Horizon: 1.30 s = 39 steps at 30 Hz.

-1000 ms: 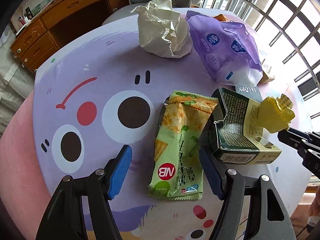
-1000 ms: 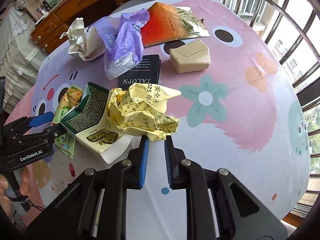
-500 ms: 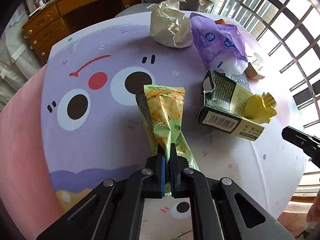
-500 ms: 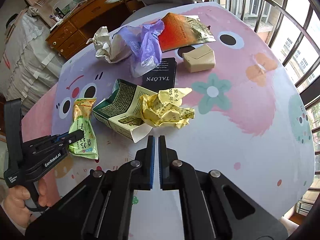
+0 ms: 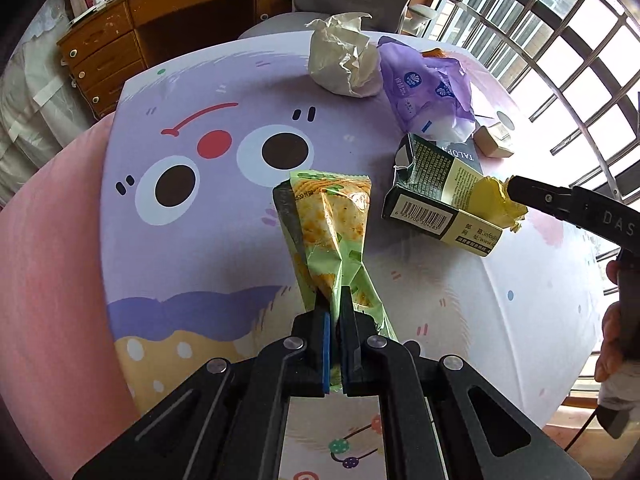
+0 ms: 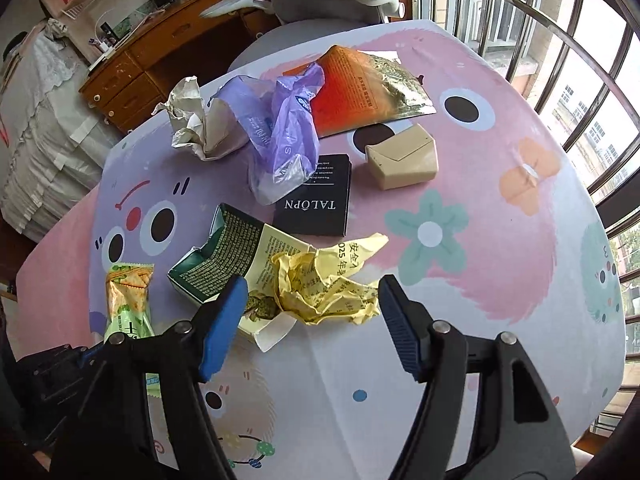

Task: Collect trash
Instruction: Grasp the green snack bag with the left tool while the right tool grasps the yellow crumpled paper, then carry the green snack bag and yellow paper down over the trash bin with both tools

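In your left wrist view, the wooden dresser [image 5: 104,56] sits at the upper left, behind the table [image 5: 192,248] with its cartoon-face cover. Low in the centre your left claw [image 5: 335,312] is clamped tight on the tail of the green cracker wrapper [image 5: 332,224], which stretches up and away from the blue pads toward the middle of the frame. At upper centre lies the crumpled white paper [image 5: 344,62], touching the purple plastic bag [image 5: 428,92] just to its right. Right of the wrapper is the torn green carton [image 5: 436,196], with the yellow crumpled paper [image 5: 502,200] at its far end — a black tip of your right claw [image 5: 520,194] reaches in from the right edge and seems to meet that paper. A small tan box [image 5: 494,142] sits above it, beside the barred window [image 5: 560,40]. In your right wrist view, the same green cracker wrapper [image 6: 128,300] shows at lower left, pinched by the other claw. Moving right, the torn green carton [image 6: 224,260] lies at centre left, and your right claw [image 6: 310,300] is spread wide open, one pad on either side of the yellow crumpled paper [image 6: 328,284] — not gripping it. Above sit a black booklet [image 6: 318,204], the purple plastic bag [image 6: 276,136], an orange foil pouch [image 6: 368,88] and the tan box [image 6: 402,156] toward the right.
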Tool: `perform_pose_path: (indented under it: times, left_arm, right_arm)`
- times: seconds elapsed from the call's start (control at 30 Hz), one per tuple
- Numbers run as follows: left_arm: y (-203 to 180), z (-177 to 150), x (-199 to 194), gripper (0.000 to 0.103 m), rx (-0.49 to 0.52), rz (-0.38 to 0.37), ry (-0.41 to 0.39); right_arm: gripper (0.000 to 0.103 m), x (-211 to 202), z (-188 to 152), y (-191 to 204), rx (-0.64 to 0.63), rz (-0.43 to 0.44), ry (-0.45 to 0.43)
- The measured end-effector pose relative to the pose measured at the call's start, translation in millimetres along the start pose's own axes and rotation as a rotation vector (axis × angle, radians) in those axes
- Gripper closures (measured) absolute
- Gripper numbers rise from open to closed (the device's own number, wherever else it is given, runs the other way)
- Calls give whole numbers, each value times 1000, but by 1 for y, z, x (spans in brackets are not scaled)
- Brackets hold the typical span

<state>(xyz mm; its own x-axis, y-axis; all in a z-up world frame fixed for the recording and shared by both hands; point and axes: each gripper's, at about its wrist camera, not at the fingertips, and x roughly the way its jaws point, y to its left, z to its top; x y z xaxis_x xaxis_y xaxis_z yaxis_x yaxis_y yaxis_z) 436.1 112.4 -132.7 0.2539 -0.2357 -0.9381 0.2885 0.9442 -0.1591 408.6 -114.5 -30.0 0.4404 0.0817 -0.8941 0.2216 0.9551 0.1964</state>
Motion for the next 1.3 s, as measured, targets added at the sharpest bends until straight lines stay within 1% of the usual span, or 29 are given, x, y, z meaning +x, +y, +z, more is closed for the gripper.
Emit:
perform_pose_path:
  times: [0.07,0.13,0.2,0.27,0.3,0.33,0.4,0.43,0.6,0.73,0.87,0.97,1.07,1.23,1.3]
  left_arm:
    - [0,1,1,100,2,1,-1]
    - [1,2,3,100,0,1,4]
    - [1,1,3,100,0,3,5]
    - [1,-1,2,100,-1,4,4]
    - [0,-2,1,100,-2,5,3]
    - [0,-4,0,100,-4,7,1]
    - [-1,-7,-5,100,-9,10,-6]
    - [-2,-9,-8,100,-12,11,-12]
    - [-16,-25,-33,100,-18,21,-45]
    - [-37,-45,-60,100,-30,38,-85]
    - [-66,-78,-89,100,-58,63,-130]
    - [-94,-113,-108,100,-92,75,-159]
    - [-125,-155,-121,100,-125,85,-175]
    - [-184,-234,-130,100,-164,117,-183]
    - [-205,-262,-132,100,-173,122,-164]
  right_arm:
    - [38,9,3,4,-25,-21,6]
    - [37,20,3,9,-52,-35,32]
    - [37,29,2,13,-80,-69,38]
    - [37,38,0,12,-83,-72,58]
    - [39,40,-1,10,-71,-68,62]
    - [55,42,-2,6,-58,-64,66]
    - [58,42,-5,-2,-28,-50,76]
    - [61,38,-8,-5,-21,-44,71]
    - [62,2,-21,-17,-46,4,42]
    - [62,-32,-43,-31,-63,74,36]
    - [62,-62,-73,-47,-109,140,48]
    - [62,-87,-104,-61,-171,187,54]
    - [62,-115,-141,-78,-231,239,53]
    - [62,-158,-206,-114,-332,308,65]
    - [62,-169,-230,-129,-355,321,82]
